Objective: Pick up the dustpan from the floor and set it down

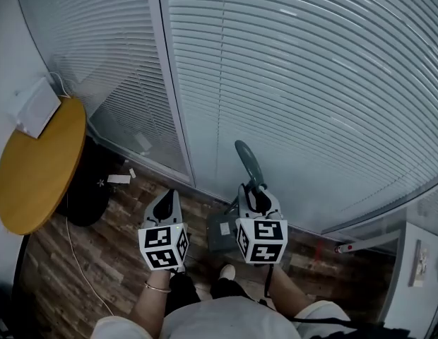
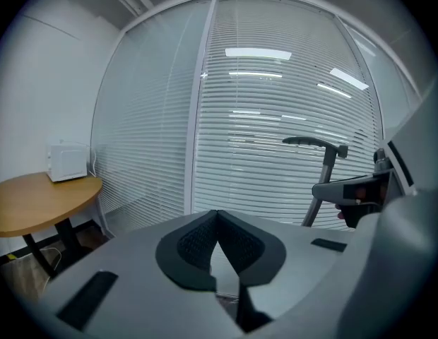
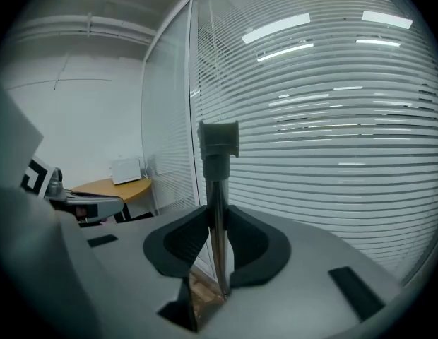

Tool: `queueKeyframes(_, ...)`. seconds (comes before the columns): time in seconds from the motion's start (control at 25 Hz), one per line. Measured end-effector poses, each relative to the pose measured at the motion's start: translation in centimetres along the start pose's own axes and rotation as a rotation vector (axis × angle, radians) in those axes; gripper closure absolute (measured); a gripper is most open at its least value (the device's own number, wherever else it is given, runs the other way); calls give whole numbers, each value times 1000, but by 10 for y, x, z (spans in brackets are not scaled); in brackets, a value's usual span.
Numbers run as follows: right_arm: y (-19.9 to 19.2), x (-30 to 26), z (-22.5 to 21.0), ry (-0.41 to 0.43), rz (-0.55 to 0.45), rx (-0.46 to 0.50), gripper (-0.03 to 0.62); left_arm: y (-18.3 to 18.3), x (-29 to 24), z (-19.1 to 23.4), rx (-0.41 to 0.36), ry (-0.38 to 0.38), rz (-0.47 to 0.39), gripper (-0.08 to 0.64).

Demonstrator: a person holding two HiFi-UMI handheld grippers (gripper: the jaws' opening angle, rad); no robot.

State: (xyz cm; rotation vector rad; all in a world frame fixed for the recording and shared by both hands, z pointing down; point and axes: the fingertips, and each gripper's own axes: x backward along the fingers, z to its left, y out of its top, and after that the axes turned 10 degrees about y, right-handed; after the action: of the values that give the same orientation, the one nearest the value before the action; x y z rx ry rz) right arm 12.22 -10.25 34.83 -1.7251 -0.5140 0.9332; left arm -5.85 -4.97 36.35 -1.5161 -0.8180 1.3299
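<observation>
**Head view: dustpan gripped by its handle beside the blinds**

Head view and both gripper views are read together. The dustpan (image 1: 220,233) is seen low in front of the person, over the wooden floor (image 1: 99,260) and near the glass wall (image 1: 173,129) hung with white blinds (image 1: 304,83). Whether its grey pan rests on the floor cannot be told. Its dark handle (image 1: 249,162) is stood upright and is clamped between the pads of the right gripper (image 3: 216,221), whose jaws are closed onto the shaft. The left gripper (image 2: 217,216) is held just to the left of the right one, apart from the dustpan. Its jaws are brought together at the tips, with nothing between them. A round wooden table (image 1: 35,182) is seen at the far left, with a white box (image 1: 35,108) set on it.
</observation>
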Motion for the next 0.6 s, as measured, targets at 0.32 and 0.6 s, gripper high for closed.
queueKeyframes(0.32,10,-32,32,20,-9,7,494,5,-16,44,3,7,-31,545)
queueKeyframes(0.6,4,-59,52,-65,-20,-20,494,17,-41,98,-42,-37,-43,545)
